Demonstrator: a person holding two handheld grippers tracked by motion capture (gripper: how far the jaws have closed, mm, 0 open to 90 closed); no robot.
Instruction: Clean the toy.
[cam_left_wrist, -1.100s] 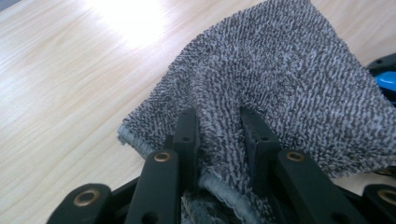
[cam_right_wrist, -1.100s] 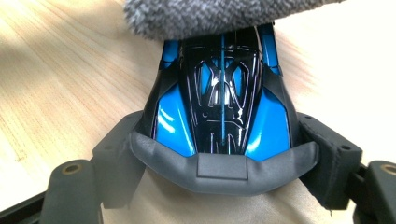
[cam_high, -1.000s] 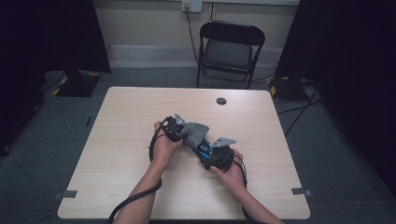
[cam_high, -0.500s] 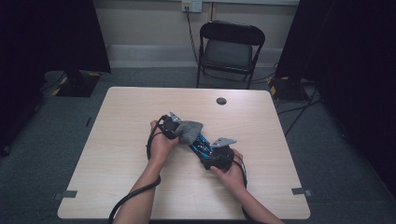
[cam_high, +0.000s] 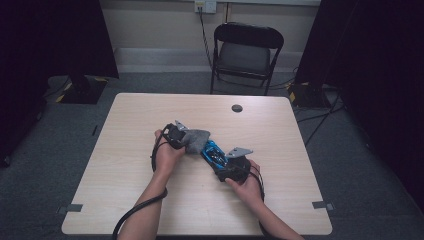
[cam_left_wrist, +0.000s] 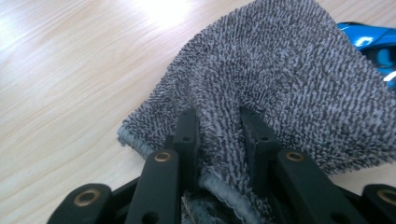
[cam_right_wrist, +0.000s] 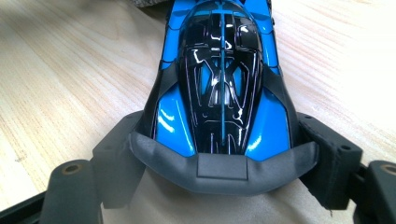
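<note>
The car (cam_right_wrist: 222, 88) is a glossy blue toy racer with a black canopy and a dark grey rear wing. It lies on the table (cam_high: 125, 130), near the middle, nose toward the cloth (cam_high: 196, 140). The right gripper (cam_high: 226, 167) clamps the car's rear flanks, jaws set wide. The left gripper (cam_left_wrist: 219, 135) pinches a fold of grey terry cloth, jaws narrow; the cloth drapes over the car's nose.

There was one grey cloth (cam_left_wrist: 285, 79), pinched in the left gripper (cam_left_wrist: 219, 126), and one blue toy car (cam_right_wrist: 222, 84) between the right gripper's (cam_high: 231, 167) jaws, on one worktop (cam_high: 150, 115).
</note>
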